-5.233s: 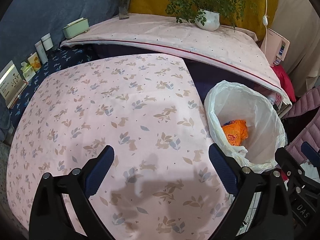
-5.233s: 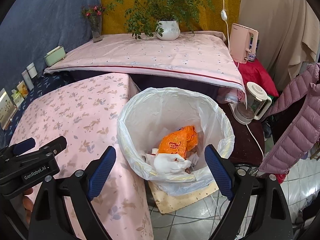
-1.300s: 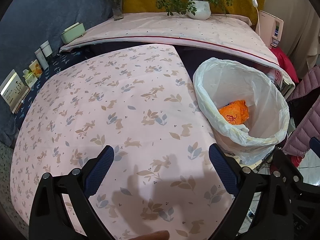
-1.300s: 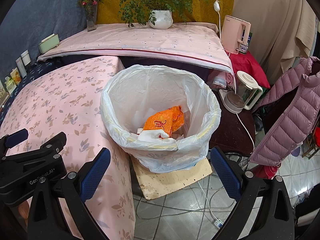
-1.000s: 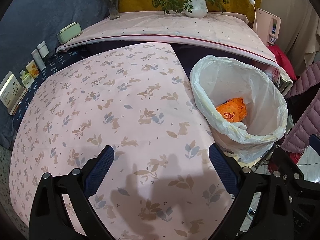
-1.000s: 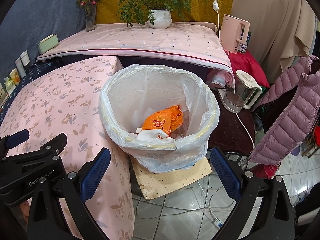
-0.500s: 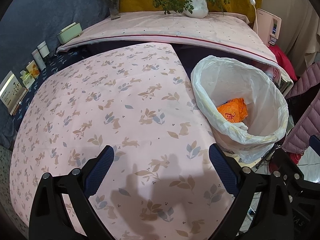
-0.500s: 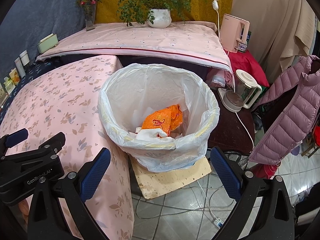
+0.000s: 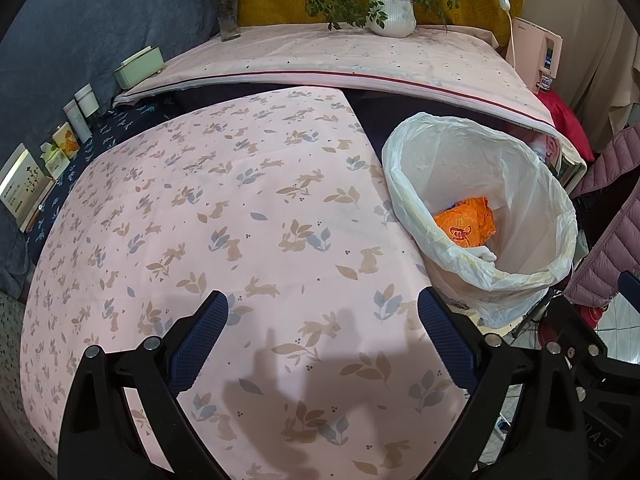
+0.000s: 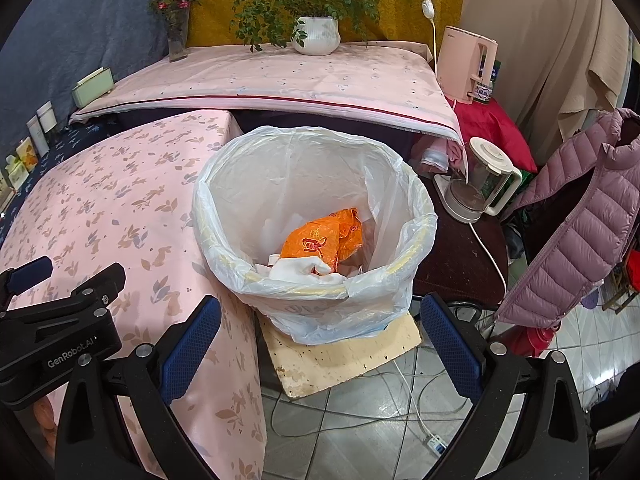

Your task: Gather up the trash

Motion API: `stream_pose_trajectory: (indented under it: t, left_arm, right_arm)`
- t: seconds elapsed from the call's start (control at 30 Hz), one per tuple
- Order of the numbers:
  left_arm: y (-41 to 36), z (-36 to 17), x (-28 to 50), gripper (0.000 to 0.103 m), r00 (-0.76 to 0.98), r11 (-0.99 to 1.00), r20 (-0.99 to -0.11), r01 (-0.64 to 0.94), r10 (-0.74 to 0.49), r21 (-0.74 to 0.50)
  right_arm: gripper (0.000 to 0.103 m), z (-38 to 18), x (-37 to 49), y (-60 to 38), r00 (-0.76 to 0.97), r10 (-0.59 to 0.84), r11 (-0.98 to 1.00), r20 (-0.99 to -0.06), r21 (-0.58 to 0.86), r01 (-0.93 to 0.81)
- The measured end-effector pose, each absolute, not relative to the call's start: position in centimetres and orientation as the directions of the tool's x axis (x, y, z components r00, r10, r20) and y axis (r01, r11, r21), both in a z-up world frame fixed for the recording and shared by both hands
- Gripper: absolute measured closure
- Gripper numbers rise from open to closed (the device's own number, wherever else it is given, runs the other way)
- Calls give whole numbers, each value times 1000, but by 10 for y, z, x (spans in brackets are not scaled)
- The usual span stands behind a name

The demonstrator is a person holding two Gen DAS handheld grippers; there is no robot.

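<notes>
Left gripper (image 9: 322, 322) over the counter (image 9: 208, 200), fingers spread wide, empty. Right gripper (image 10: 320, 330) likewise spread, empty. Orange wrapper (image 10: 320, 242) lies inside the lined bin (image 10: 404, 216) beside the counter's right edge.

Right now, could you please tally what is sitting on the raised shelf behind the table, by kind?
Potted plant: 1
Flower vase: 1
Green box: 1
Pink appliance: 1
Total: 4
</notes>
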State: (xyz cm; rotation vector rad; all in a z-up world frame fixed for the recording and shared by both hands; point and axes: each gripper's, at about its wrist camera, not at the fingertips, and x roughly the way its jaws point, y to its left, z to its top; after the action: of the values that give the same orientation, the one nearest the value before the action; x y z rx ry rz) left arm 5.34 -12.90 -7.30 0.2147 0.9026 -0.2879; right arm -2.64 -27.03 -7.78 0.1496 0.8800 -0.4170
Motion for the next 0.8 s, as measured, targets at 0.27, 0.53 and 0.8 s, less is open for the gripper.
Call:
stream_pose_trajectory:
  t: [0.27,0.53,0.8]
  left_arm:
    - [-129,-73,53,12,585,940,-796,335,-156,61]
    - [-129,-73,55,12,581,940,-799,336,-157,61]
    - [-128,-76,55,12,573,941,-805,335,-156,56]
  right_arm:
    - [7,-78,-26,-270,563,-292,910,-773,-43,413]
    - [7,-79,-26,-271,560,-291,910,-775,-43,413]
    - [7,-81,-26,-270,556,-290,909,-779,-43,414]
